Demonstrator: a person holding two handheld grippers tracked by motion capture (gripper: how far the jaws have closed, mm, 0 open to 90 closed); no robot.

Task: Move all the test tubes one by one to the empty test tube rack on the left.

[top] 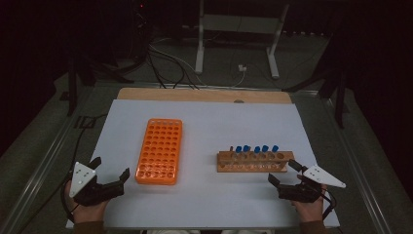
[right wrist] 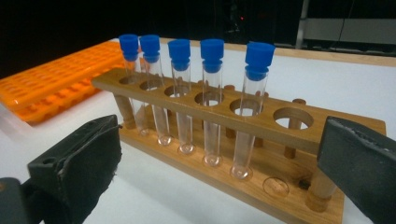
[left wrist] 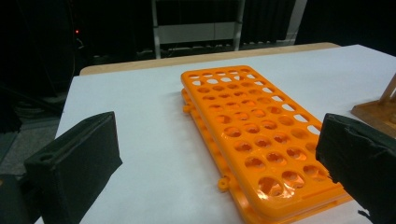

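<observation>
While both tools sit at the near edge of the white sheet (top: 204,126), nothing is yet held; items follow from near to far.

1. Left gripper (top: 111,171), lower left of the high view. Jaws spread wide, nothing between them. It points toward the orange rack, presumably staged to steady or receive at that side.

2. Right gripper (top: 284,173), lower right of the high view. Jaws likewise wide apart and empty. It faces the near long side of the wooden rack, with the tubes straight ahead in the right gripper view, which suggests a tube is the next thing to be taken.

3. Wooden rack (top: 255,161), right of centre in the high view, just beyond the right gripper. It has one row of six holes; the hole at its right end (right wrist: 293,117) is vacant.

4. Five clear test tubes with blue stoppers (right wrist: 212,49), upright in the wooden rack. The top bar keeps them vertical with stoppers well clear of the wood, leaving glass and cap free for a pinch.

5. Orange rack (top: 159,150), left of centre, lying flat with its long axis running away from the person. It has many small holes, all vacant in the left gripper view (left wrist: 252,135), so it looks like the destination for the tubes.

6. Wooden table edge (top: 204,95), upper middle, showing beyond the sheet.

7. Dim floor beyond, with cables (top: 165,61) and a white stand (top: 238,29), at the top of the frame.
</observation>
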